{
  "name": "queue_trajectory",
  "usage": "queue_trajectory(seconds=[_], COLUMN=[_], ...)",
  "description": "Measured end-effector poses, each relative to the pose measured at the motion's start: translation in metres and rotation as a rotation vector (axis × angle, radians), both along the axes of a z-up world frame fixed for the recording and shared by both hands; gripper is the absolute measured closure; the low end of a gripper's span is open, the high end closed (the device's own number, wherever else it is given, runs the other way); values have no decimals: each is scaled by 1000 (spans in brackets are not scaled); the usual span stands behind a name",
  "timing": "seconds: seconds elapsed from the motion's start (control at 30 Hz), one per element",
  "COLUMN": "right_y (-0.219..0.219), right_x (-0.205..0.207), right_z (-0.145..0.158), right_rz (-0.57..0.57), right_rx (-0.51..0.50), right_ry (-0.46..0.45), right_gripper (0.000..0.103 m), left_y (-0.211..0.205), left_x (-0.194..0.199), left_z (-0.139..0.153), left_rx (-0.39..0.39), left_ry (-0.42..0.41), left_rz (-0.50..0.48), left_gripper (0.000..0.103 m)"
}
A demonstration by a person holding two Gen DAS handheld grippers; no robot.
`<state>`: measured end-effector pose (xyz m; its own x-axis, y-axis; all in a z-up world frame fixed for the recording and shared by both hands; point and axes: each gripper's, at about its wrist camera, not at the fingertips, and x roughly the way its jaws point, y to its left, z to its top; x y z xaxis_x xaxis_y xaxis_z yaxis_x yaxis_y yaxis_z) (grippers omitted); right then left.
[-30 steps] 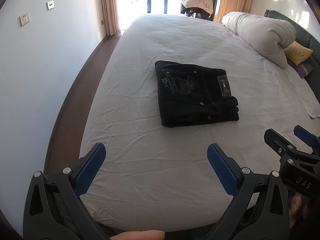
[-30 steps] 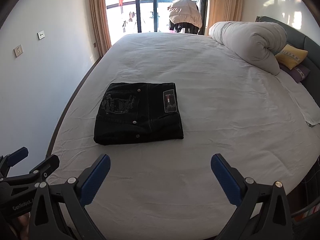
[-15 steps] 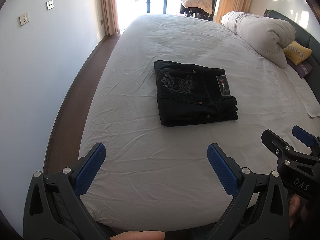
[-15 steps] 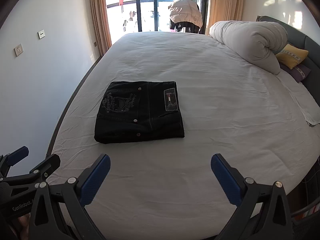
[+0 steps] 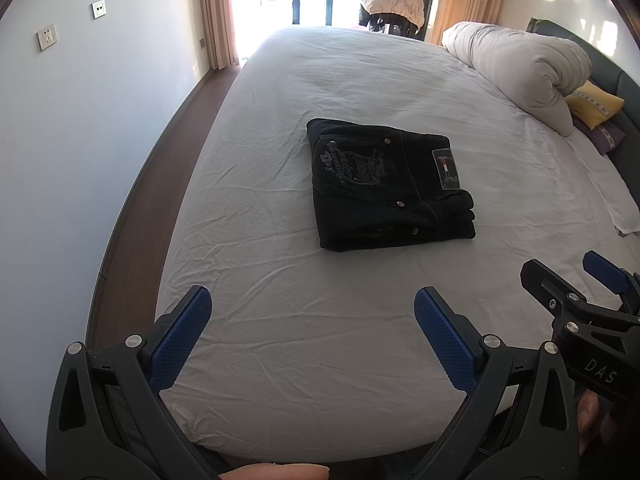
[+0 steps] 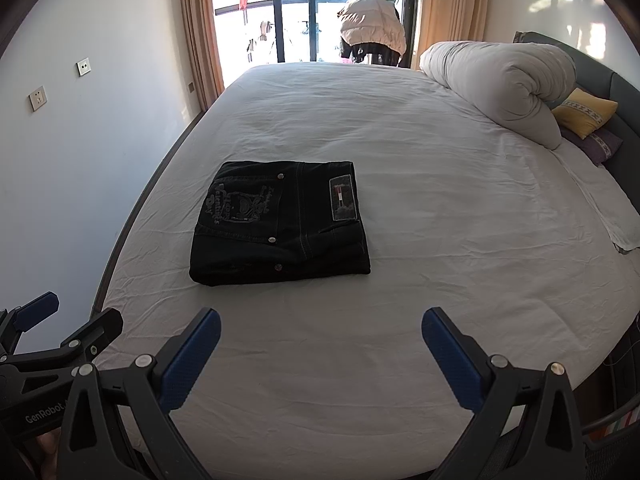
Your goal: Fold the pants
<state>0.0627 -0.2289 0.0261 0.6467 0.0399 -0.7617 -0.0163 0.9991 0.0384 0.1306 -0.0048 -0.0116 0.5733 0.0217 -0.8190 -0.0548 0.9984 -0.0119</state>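
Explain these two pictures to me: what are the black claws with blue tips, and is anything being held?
No robot here: a person holds a two-finger tool in each hand, each carrying a forward-looking camera. One picture looks past the left tool, the other past the right tool; each also shows its partner at the edge. Both are open and hold nothing. On the white bed lie dark pants, already folded into a neat rectangle. A rolled duvet and a yellow pillow sit toward the headboard.

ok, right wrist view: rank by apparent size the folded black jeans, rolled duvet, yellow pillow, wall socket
1. Folded black jeans and rolled duvet: look alike; the jeans are nearer, so unranked.
2. Yellow pillow.
3. Wall socket, smallest.
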Motion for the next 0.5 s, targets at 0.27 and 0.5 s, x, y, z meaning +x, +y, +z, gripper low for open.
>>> queue_trajectory(seconds=[0.27,0.5], right_y=[1,0], right_x=[-1,-1], right_z=[-2,-1], right_rz=[0,2], right_rx=[0,0], right_ry=[1,1], right_gripper=[0,0], left_y=[-3,-2], left_x=[-5,-5], left_z=[0,0], left_rx=[-1,0], left_ry=[2,2], left_rz=[-1,0], left_gripper=[0,0])
